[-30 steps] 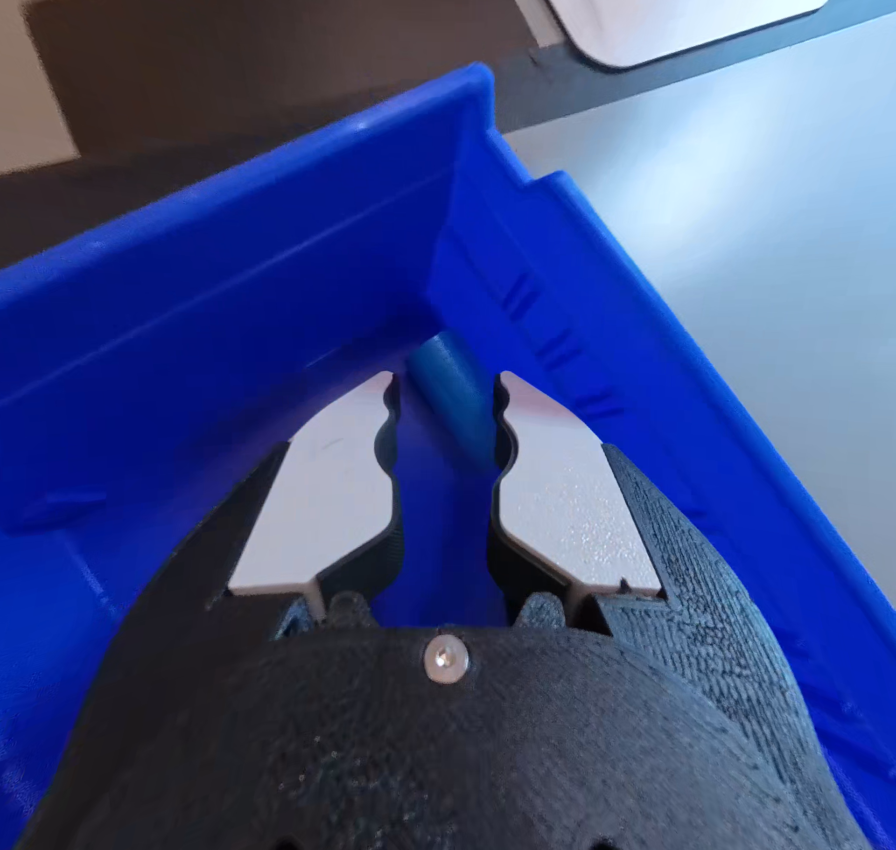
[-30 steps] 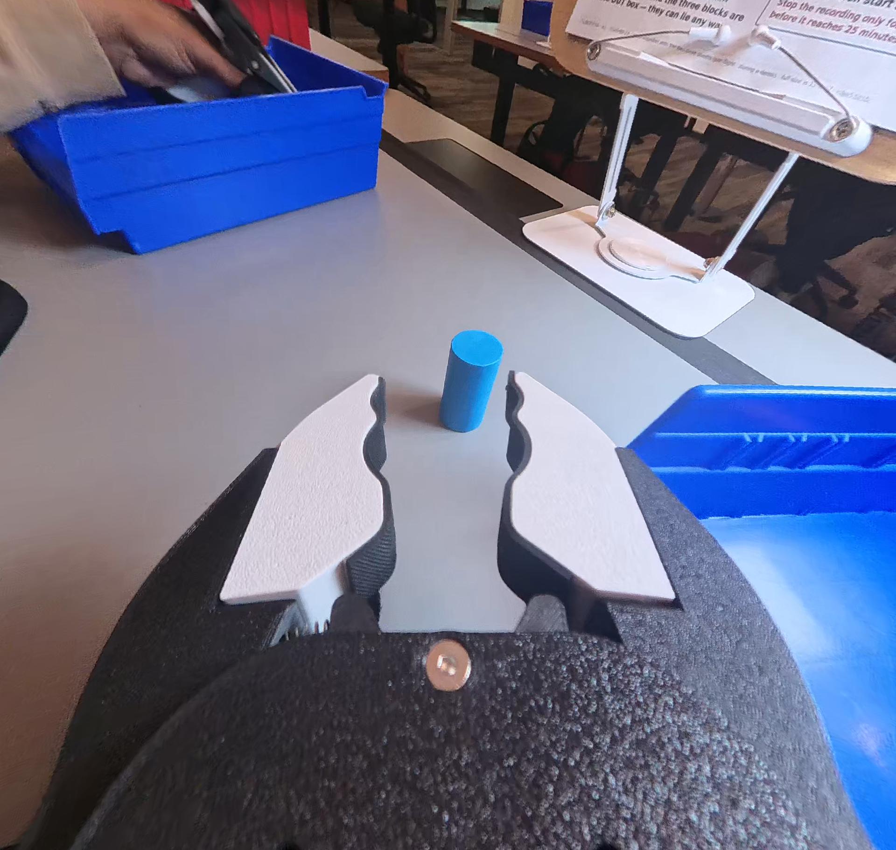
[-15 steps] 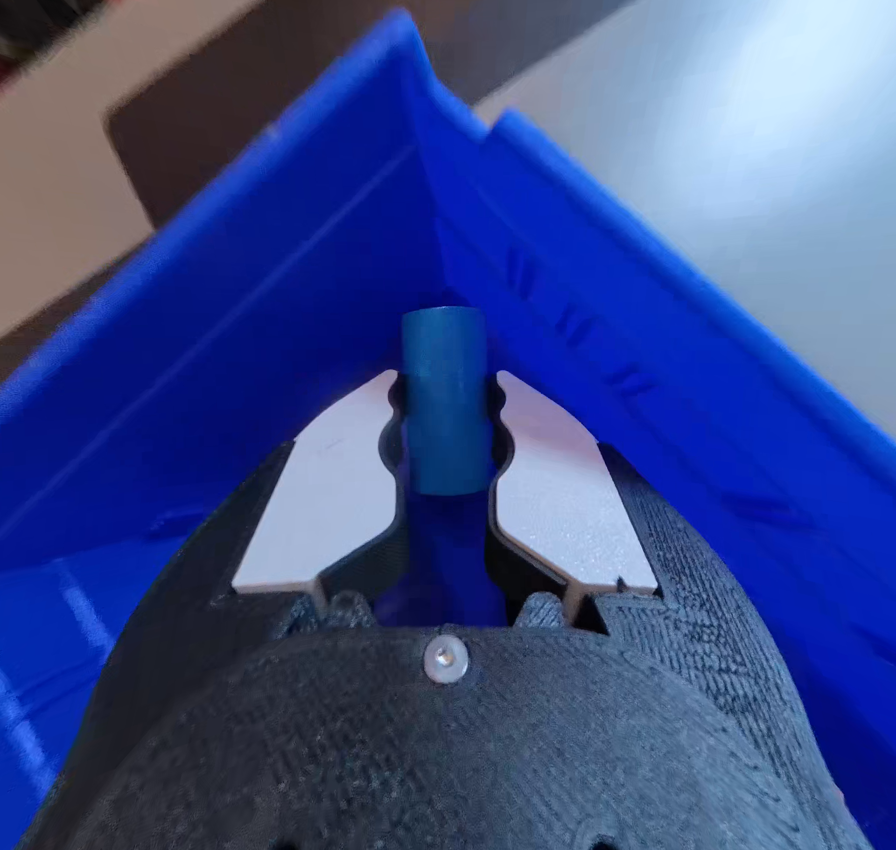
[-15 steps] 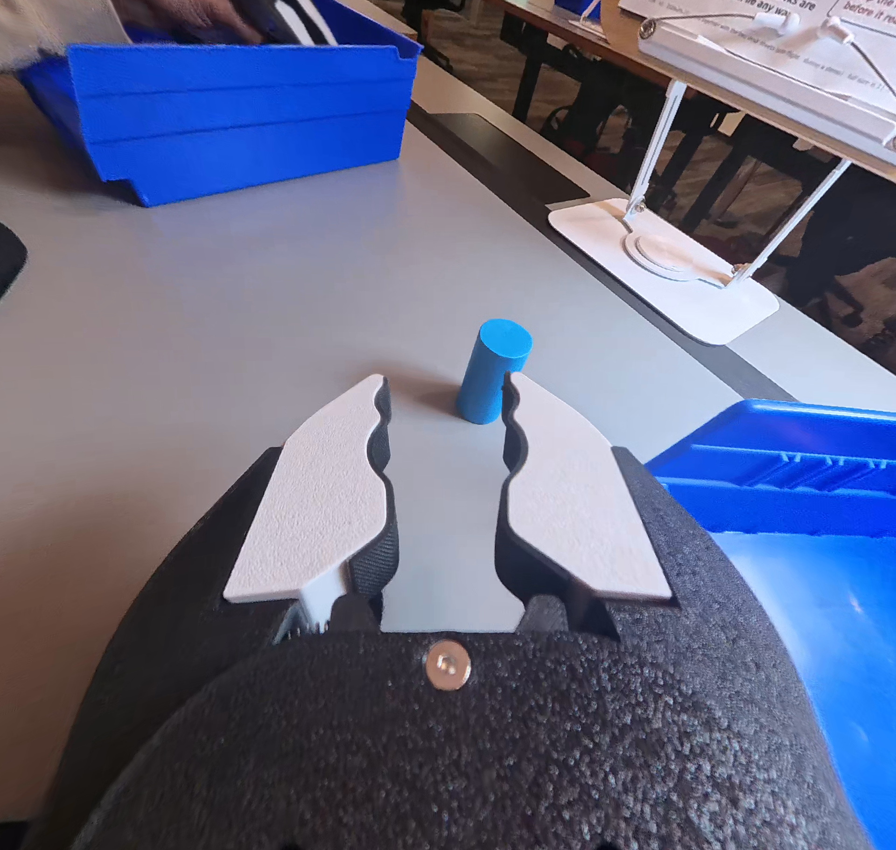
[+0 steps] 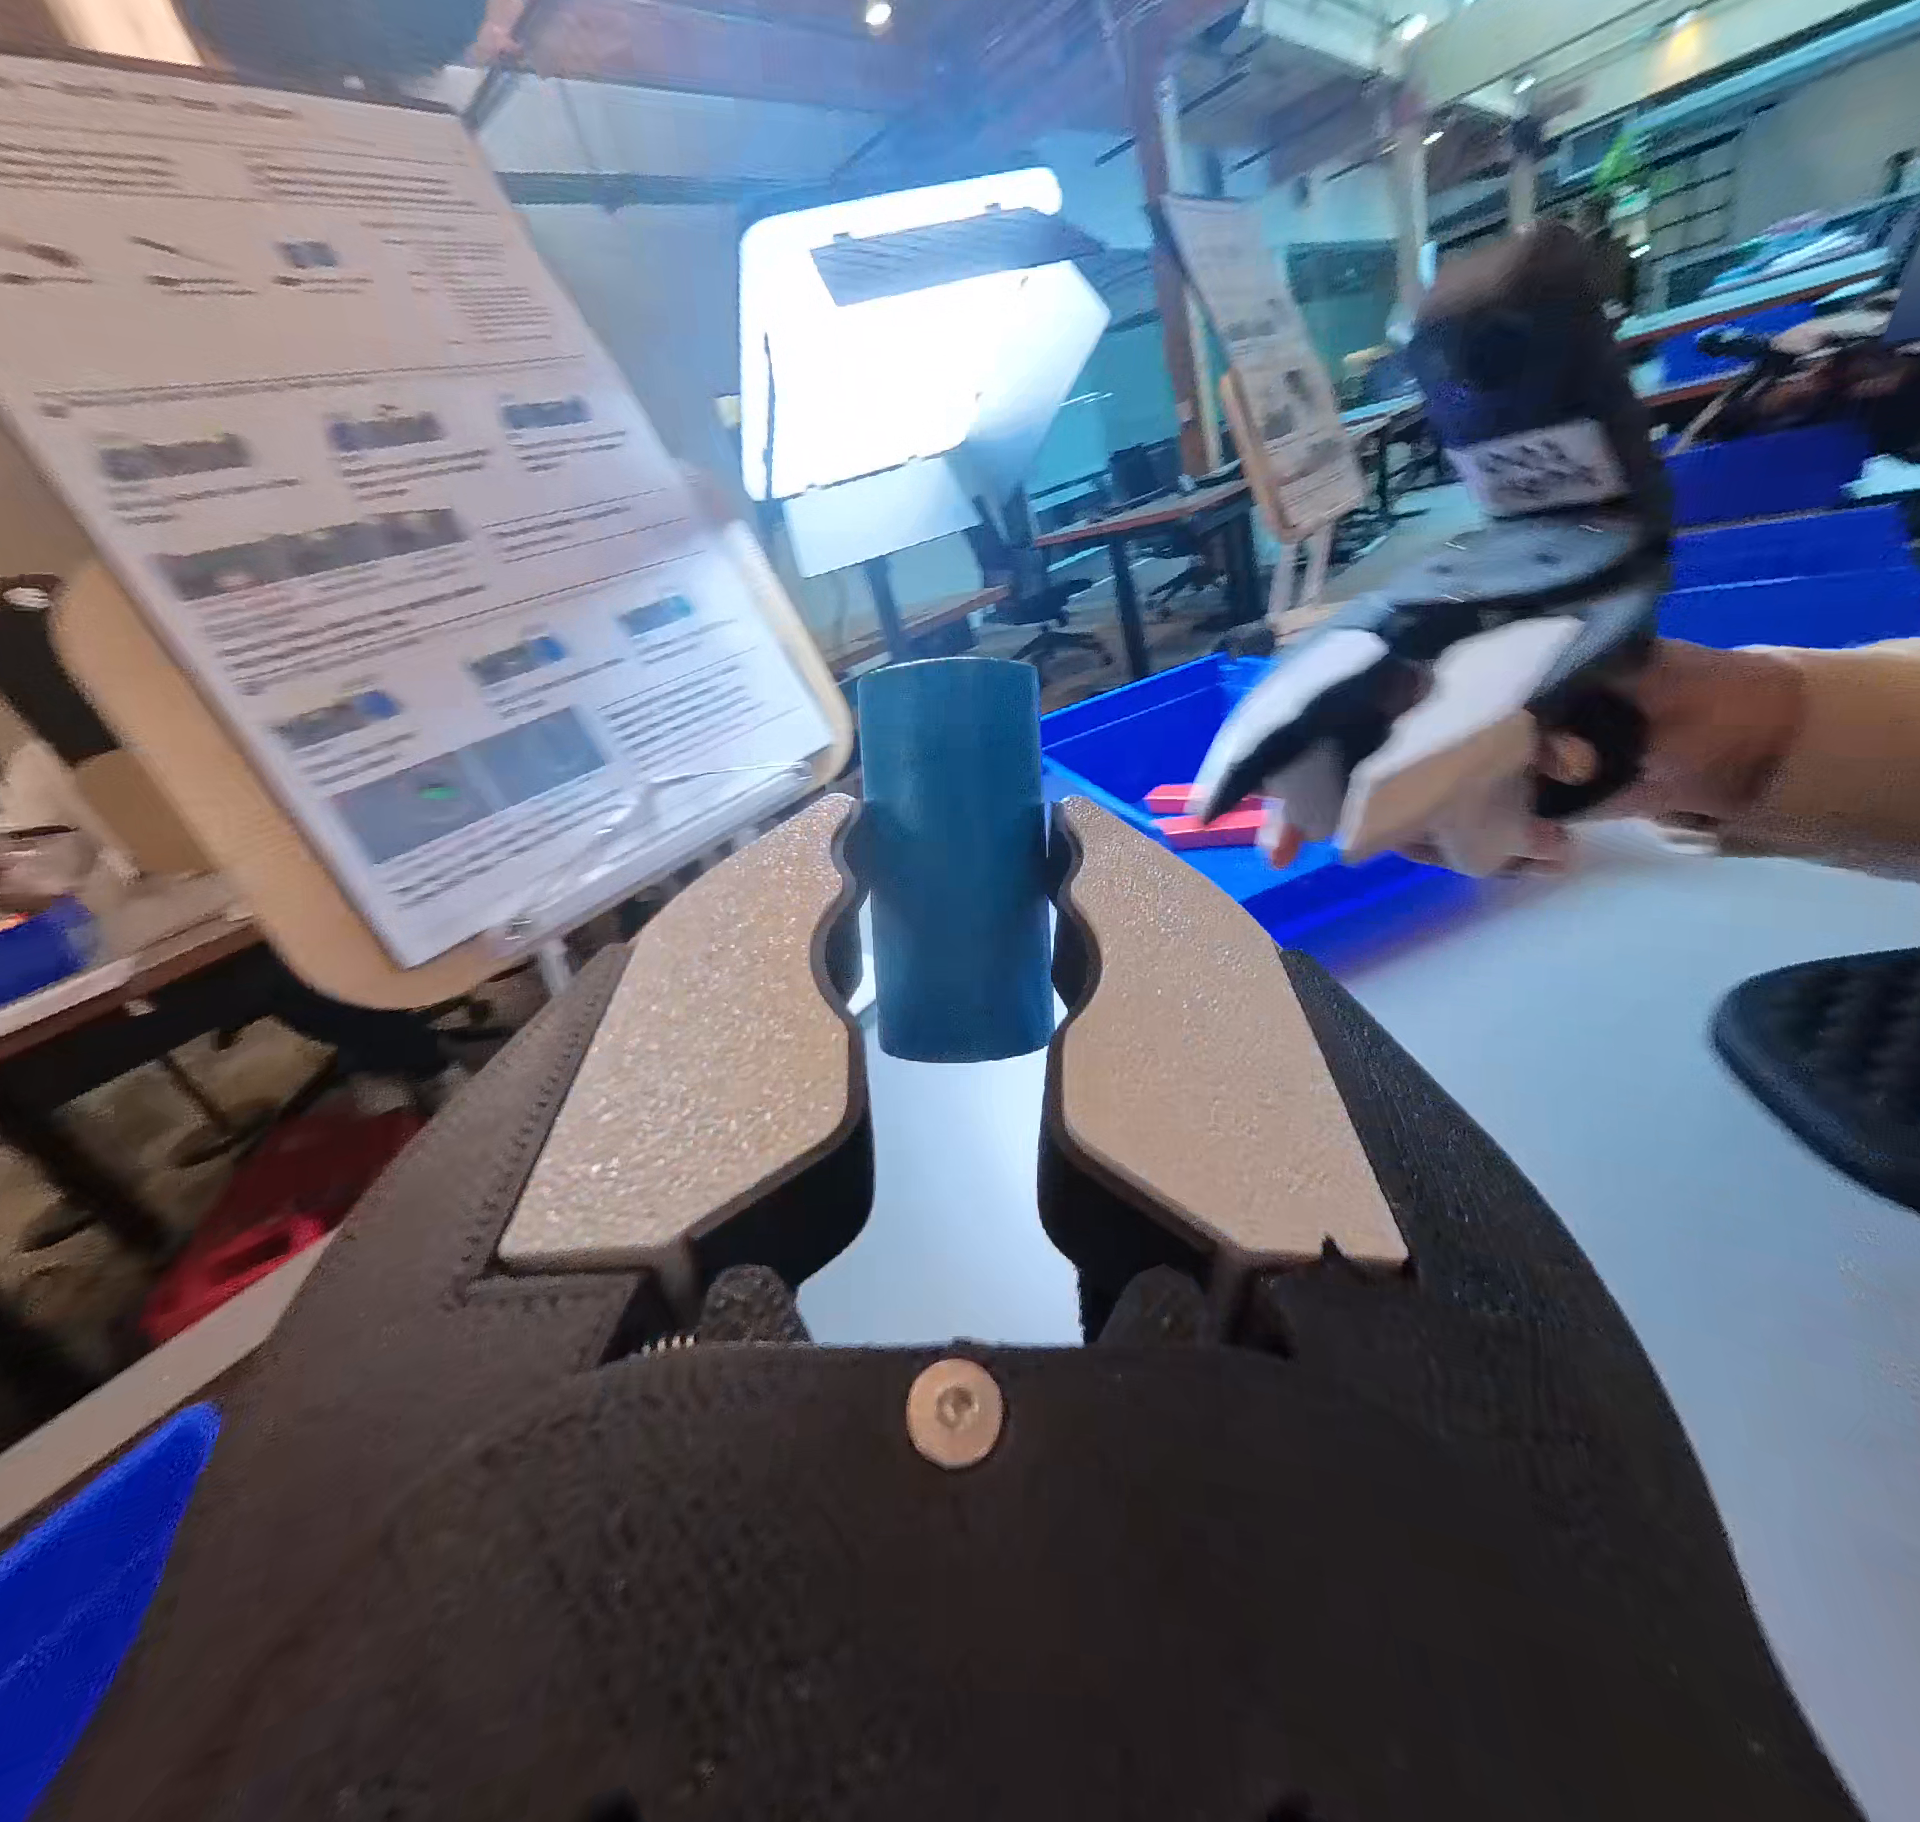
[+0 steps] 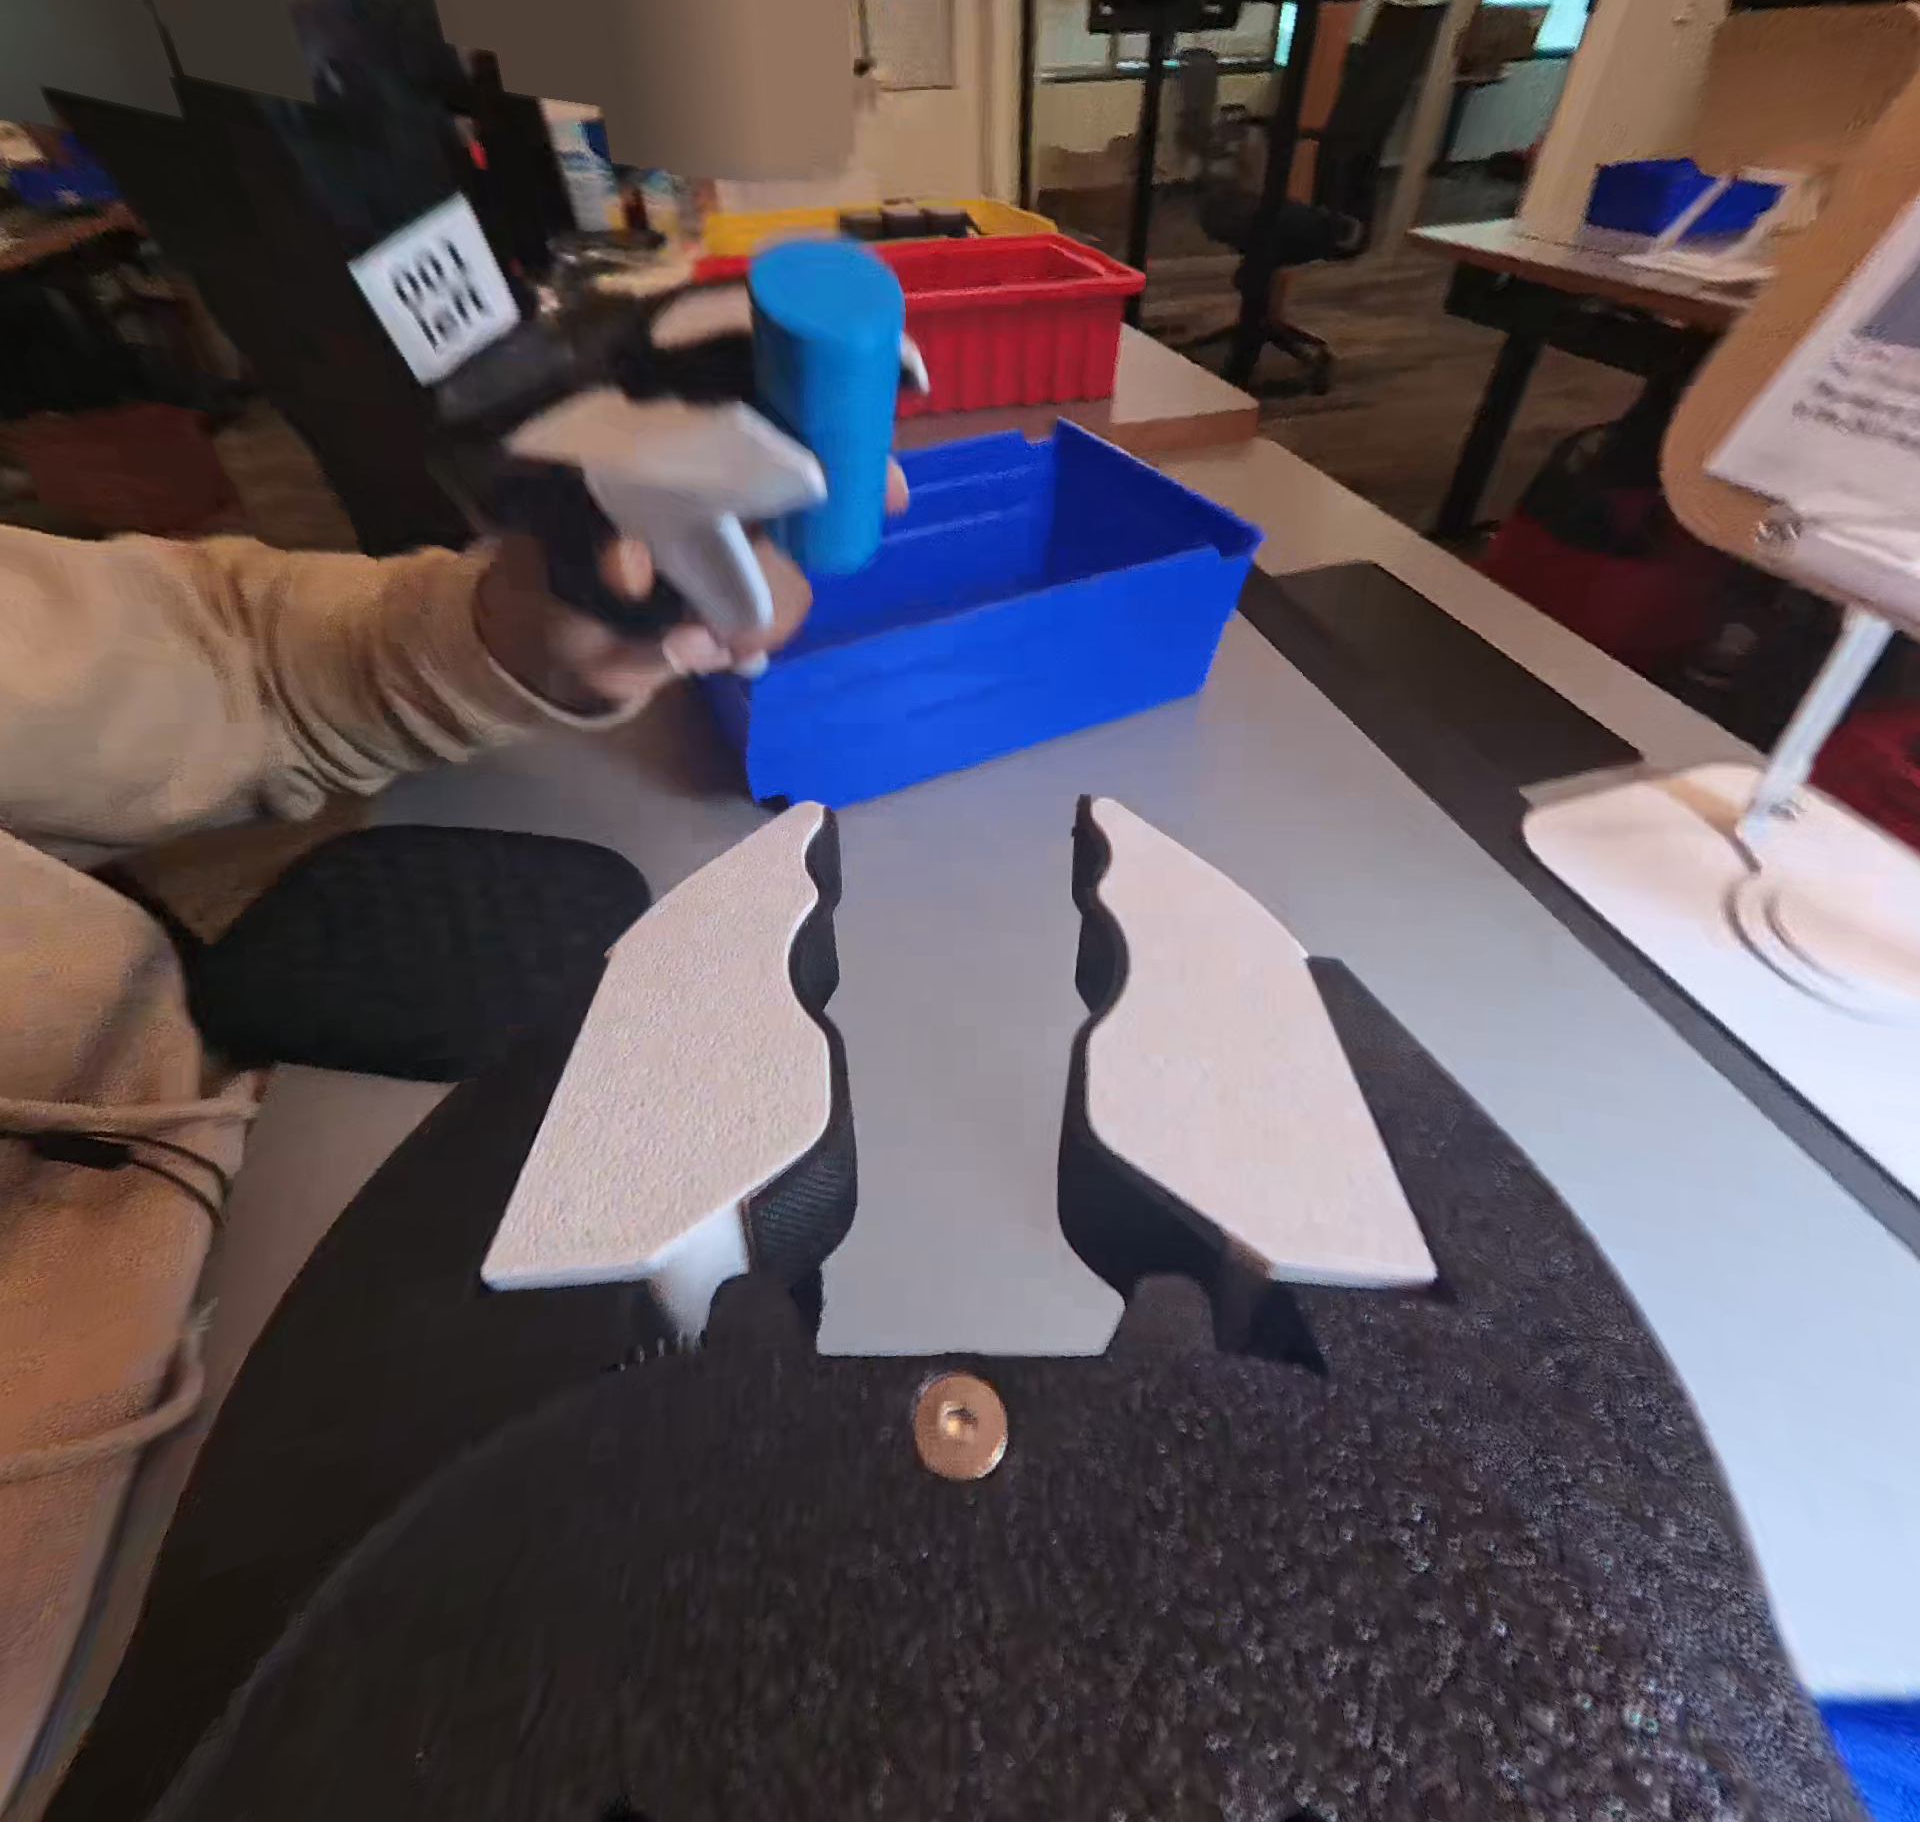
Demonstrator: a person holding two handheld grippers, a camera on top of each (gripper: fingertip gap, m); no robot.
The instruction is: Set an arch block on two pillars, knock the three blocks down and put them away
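My left gripper is shut on a dark blue cylinder block and holds it upright in the air. In the right wrist view the same cylinder and left gripper hang above a blue bin. My right gripper is open and empty over the bare grey table. In the left wrist view the right gripper is in front of a second blue bin that holds red blocks. No other pillar shows in either view.
A black mat lies on the table near me and also shows in the left wrist view. An instruction board stands on a white base at the table's far edge. A red bin sits behind the blue one. The gap from one gripper's tips to the other's is roughly 10 cm.
My left gripper shut on the cylinder inside the blue bin and lifted it out. My right gripper, still open, swung away from the cylinder standing on the table, which has left its view.
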